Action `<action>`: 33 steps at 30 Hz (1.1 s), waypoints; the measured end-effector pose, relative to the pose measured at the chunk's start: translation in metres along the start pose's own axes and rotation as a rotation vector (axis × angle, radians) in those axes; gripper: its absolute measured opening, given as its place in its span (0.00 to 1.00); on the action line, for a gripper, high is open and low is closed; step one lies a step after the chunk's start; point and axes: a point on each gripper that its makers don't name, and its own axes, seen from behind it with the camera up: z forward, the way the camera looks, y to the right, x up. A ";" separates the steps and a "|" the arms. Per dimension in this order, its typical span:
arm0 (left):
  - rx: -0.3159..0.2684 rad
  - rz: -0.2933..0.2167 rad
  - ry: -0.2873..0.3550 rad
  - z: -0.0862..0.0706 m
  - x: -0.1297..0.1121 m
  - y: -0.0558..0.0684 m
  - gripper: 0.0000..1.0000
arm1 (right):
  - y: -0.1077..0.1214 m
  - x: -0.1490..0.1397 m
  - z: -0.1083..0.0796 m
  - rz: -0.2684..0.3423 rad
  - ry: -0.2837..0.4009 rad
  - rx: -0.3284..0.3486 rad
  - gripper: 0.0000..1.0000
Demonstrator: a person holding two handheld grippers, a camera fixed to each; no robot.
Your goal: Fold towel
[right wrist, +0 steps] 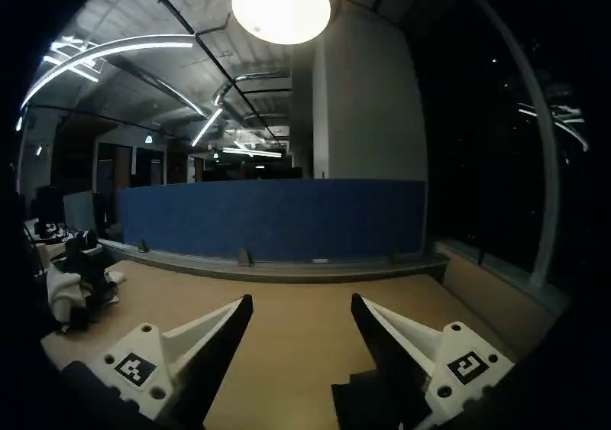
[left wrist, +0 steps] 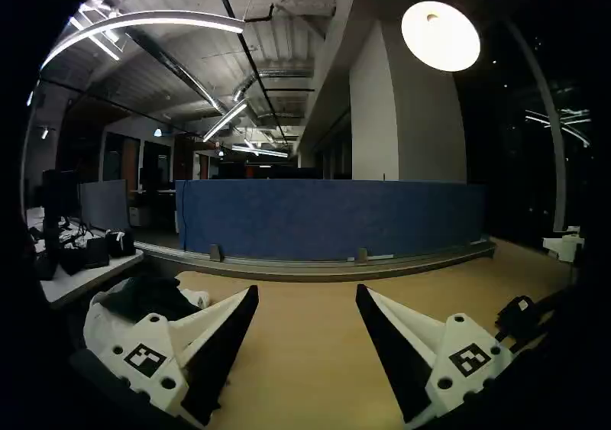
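Note:
A heap of white and dark cloth (left wrist: 149,296) lies on the wooden table (left wrist: 305,354), just behind the left finger in the left gripper view. My left gripper (left wrist: 305,289) hovers open over bare wood, nothing between its fingers. In the right gripper view, a white and dark cloth heap (right wrist: 72,285) sits at the table's far left, well away from my right gripper (right wrist: 300,299), which is open and holds nothing. A dark flat shape (right wrist: 366,392) lies on the table (right wrist: 298,338) under its right finger; I cannot tell what it is.
A blue partition (left wrist: 328,218) runs along the table's far edge. A side desk with dark gear (left wrist: 76,250) stands at the left. A small black object with a white tag (left wrist: 519,314) and a white object (left wrist: 564,245) sit at the right. A round lamp (right wrist: 281,6) hangs overhead.

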 end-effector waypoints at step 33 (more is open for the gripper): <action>0.031 0.058 0.067 0.005 -0.081 -0.016 0.95 | -0.008 -0.046 0.003 -0.003 -0.078 -0.030 1.00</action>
